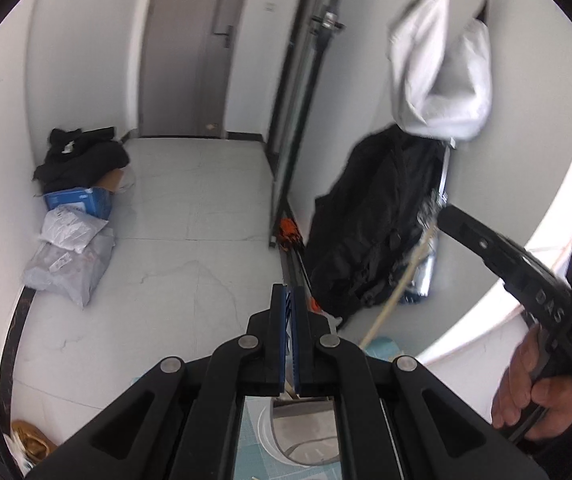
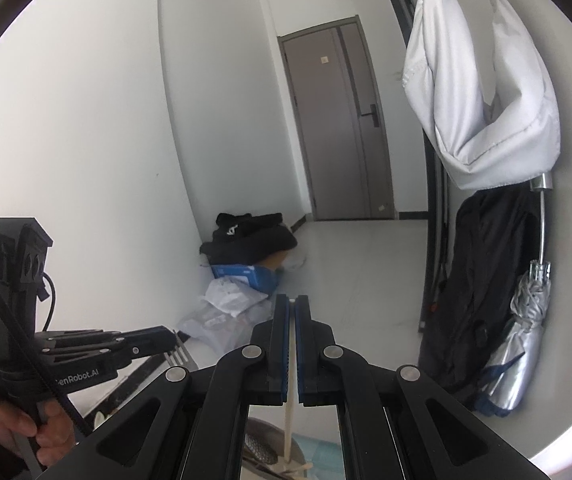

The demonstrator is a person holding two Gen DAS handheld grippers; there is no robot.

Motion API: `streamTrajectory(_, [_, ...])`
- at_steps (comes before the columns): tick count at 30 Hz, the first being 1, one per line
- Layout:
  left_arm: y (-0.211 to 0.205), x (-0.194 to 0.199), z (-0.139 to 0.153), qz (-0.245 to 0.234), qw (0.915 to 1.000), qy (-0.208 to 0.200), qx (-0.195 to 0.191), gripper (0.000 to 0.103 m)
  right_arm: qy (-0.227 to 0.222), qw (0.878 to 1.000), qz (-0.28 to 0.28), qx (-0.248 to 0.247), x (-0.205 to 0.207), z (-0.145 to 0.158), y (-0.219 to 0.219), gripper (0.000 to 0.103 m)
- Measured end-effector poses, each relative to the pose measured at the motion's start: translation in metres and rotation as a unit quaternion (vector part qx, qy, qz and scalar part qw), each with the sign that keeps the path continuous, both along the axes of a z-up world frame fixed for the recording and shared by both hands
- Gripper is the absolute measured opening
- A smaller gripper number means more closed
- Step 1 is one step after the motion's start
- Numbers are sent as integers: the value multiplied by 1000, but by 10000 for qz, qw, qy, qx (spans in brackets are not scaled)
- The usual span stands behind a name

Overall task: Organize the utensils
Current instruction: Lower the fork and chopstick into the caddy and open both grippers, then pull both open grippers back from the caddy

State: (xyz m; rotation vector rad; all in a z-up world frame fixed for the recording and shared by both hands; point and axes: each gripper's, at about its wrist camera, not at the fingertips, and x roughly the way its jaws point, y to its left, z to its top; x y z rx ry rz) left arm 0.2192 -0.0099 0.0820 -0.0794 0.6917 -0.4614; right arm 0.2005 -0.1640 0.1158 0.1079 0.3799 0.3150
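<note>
White walls (image 2: 85, 120), pale floor (image 1: 189, 216), perhaps grey door (image 2: 338, 120).

A home hallway — entry door (image 2: 338, 120), hung umbrella (image 2: 526, 320), parcels (image 1: 69, 256) on tiles.

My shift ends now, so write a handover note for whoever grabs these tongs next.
Left tongs: shut on a fork, held in the air.
Right tongs: shut on a pale chopstick, also lifted.
Below: a metal container on a blue mat.
Done: both utensils are picked up.
Left: set each one down; the right spot isn't visible.
</note>
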Motion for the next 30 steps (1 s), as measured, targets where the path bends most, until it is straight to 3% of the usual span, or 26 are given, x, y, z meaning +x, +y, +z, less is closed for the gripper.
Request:
streamTrajectory(5, [-13, -5, -5, -186, 9991, -131, 367, 0, 103, 9999, -17, 83, 4, -13, -1, 2])
streamTrajectory(17, [-1, -2, -28, 109, 9987, 500, 37, 1, 449, 9989, -35, 155, -1, -44, -1, 2])
streamTrajectory(19, [2, -3, -33, 221, 9978, 595, -182, 2, 537, 9984, -6, 183, -1, -50, 0, 2])
streamTrajectory(25, [9, -13, -29, 364, 9966, 554, -485, 26, 989, 9944, 310, 224, 1, -67, 5, 2])
streamTrajectory(30, [17, -26, -18, 679, 9959, 380, -469, 47, 941, 9949, 266, 247, -16, -68, -1, 5])
